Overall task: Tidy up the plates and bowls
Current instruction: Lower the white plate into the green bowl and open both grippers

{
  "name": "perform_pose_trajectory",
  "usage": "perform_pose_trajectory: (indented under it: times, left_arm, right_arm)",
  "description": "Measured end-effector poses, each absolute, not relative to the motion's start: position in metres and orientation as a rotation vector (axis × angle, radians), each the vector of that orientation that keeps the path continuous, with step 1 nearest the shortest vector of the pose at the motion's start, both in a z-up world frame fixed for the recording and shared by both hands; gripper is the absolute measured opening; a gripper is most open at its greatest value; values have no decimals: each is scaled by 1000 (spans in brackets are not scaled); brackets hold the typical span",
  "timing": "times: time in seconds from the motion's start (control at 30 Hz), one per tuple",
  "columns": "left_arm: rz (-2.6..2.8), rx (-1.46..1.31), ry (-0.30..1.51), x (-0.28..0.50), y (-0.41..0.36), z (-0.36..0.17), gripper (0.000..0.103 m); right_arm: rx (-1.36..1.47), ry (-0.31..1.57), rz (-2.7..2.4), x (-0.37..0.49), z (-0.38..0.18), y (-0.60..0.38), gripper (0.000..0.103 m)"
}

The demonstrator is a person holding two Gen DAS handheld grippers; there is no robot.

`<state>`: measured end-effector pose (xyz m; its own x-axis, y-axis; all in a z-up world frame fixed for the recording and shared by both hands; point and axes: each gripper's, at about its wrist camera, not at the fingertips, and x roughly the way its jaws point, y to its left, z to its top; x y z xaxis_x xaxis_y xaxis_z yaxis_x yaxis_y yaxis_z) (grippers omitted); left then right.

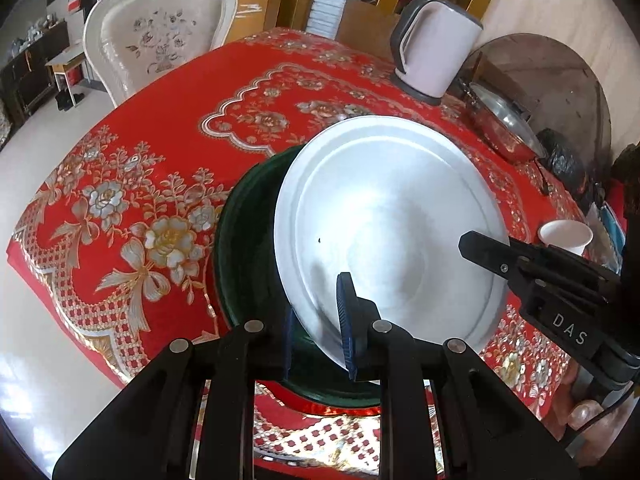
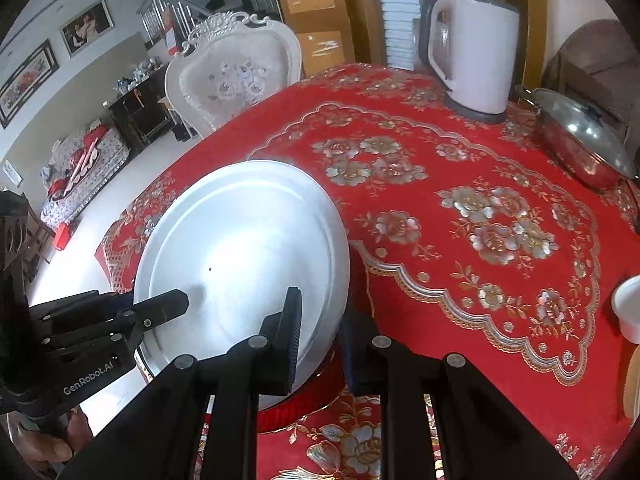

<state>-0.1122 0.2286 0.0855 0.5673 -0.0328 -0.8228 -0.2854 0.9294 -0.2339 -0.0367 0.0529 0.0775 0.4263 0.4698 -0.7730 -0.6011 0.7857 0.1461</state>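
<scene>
Both your grippers, left and right, have jaws clamped on the white plate's rim, above the red-clothed counter. Kettle at 12 o'clock, chair at 10.

left gripper: angled down, jaws clamped on the near rim of the white plate
right gripper: angled down, jaws clamped on the plate's opposite rim
hands: fingers partly visible under each gripper's handle
</scene>
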Motion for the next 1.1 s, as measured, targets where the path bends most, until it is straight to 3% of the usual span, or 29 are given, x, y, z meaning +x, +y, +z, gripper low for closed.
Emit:
perform_pose_trajectory:
  times: [0.4, 0.5, 0.57, 0.6, 1.1]
  left_arm:
    - [188, -337, 943, -121, 227, 87, 18]
    - [204, -315, 922, -124, 225, 91, 26]
    - [193, -309, 917, -124, 225, 93, 42]
    - [191, -304, 916, -124, 224, 92, 43]
    - [214, -292, 887, -124, 227, 96, 43]
  right_arm:
    - [-191, 925, 667, -41, 69, 62, 18]
    - [-201, 923, 670, -43, 68, 65, 18]
    - [-204, 927, 677, -44, 67, 67, 19]
    - [-204, 932, 683, -44, 65, 68, 19]
    - [-219, 954, 674, -49, 60, 69, 21]
